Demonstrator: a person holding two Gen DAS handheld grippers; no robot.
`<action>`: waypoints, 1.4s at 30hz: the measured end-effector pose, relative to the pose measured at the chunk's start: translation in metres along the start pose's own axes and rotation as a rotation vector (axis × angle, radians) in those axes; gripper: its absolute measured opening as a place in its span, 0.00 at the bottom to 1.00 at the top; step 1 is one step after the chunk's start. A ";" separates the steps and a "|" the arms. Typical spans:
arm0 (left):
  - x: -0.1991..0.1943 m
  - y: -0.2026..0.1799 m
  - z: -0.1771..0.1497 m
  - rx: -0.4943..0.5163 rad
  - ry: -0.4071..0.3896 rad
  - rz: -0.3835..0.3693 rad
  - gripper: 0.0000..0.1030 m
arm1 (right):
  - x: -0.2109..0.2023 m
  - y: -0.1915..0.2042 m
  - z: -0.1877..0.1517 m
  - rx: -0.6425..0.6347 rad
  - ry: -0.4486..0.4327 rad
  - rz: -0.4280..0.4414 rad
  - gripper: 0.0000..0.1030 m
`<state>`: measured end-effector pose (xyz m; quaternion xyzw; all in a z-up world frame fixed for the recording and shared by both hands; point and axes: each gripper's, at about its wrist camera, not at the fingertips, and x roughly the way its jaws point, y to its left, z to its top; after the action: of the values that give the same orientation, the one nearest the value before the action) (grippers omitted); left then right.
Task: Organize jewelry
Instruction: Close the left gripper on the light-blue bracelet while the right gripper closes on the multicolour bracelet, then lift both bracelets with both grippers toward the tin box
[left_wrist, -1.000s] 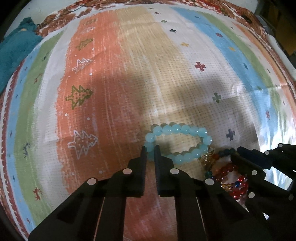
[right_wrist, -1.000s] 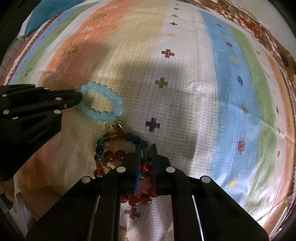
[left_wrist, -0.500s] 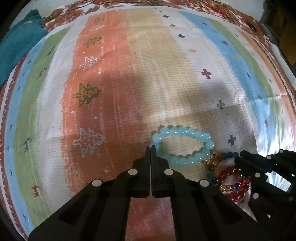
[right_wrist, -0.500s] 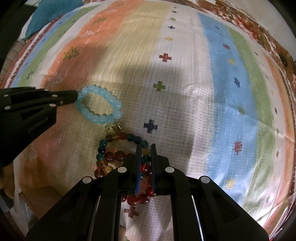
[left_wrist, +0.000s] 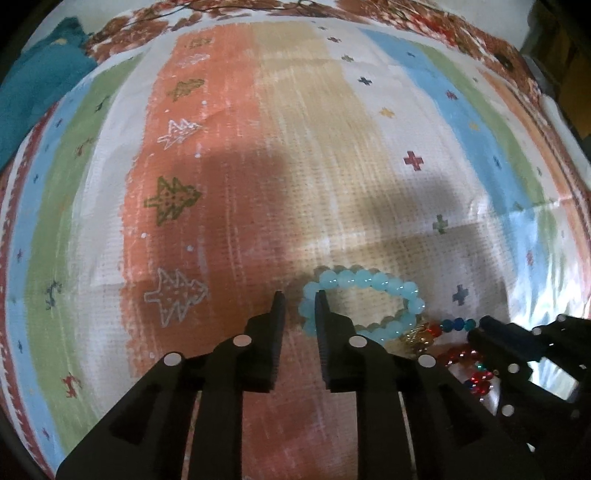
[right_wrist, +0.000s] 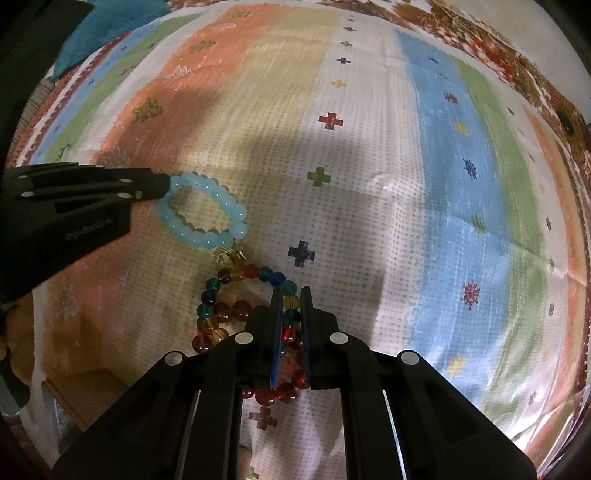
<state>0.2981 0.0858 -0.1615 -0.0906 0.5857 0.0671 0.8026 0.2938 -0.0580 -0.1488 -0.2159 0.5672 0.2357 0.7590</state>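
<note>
While the multicoloured bracelet (right_wrist: 236, 295) is clamped in the right gripper (right_wrist: 290, 314), the blue bracelet (left_wrist: 360, 302) beside it has just been released by the left gripper (left_wrist: 299, 310), jaws parting; sorting is barely begun.

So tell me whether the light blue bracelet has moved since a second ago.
Cannot tell: the light blue bracelet keeps its spot left of the dark blue cross.

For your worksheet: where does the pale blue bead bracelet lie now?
The pale blue bead bracelet lies on the striped cloth, at the left gripper's tips, beside the multicoloured bead bracelet.
</note>
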 end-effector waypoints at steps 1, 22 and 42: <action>0.002 -0.002 0.000 0.011 0.002 0.007 0.18 | 0.006 -0.005 0.002 -0.002 0.001 0.000 0.10; -0.038 -0.016 -0.011 0.011 -0.091 0.051 0.11 | -0.030 -0.002 -0.001 0.009 -0.076 0.009 0.10; -0.108 -0.005 -0.043 -0.017 -0.179 0.019 0.11 | -0.062 0.001 -0.016 0.038 -0.140 0.005 0.10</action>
<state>0.2263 0.0710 -0.0716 -0.0854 0.5120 0.0873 0.8503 0.2662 -0.0741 -0.0934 -0.1829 0.5175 0.2415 0.8003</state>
